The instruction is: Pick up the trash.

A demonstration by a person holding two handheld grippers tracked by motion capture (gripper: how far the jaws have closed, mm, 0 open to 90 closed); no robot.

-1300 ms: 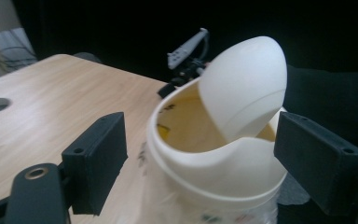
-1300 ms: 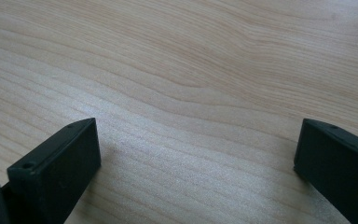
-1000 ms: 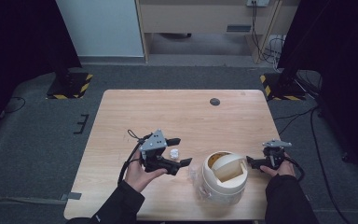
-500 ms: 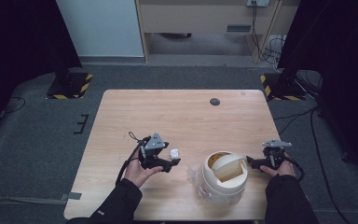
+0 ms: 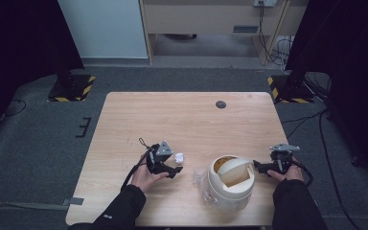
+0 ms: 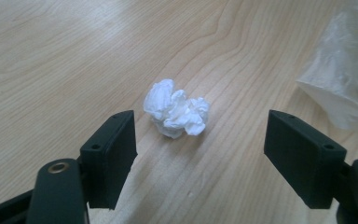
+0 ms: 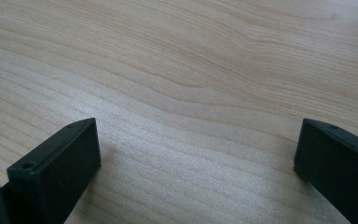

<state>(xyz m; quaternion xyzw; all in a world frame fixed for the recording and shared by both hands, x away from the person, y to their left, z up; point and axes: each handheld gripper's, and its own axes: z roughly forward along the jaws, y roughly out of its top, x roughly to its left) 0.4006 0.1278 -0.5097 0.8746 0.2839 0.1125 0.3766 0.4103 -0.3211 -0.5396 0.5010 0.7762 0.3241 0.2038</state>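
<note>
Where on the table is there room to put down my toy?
The far half of the table is bare wood, save a small dark disc near the back edge. The near edge is crowded: the left tongs are open around a crumpled paper ball, next to the white bin with its clear bag, and the open right tongs.

A small white crumpled paper wad (image 6: 177, 108) lies on the wooden bench (image 5: 182, 120) (loosely balled, creased all over), at about 9 o'clock from the cream bin (image 5: 229, 184).
</note>
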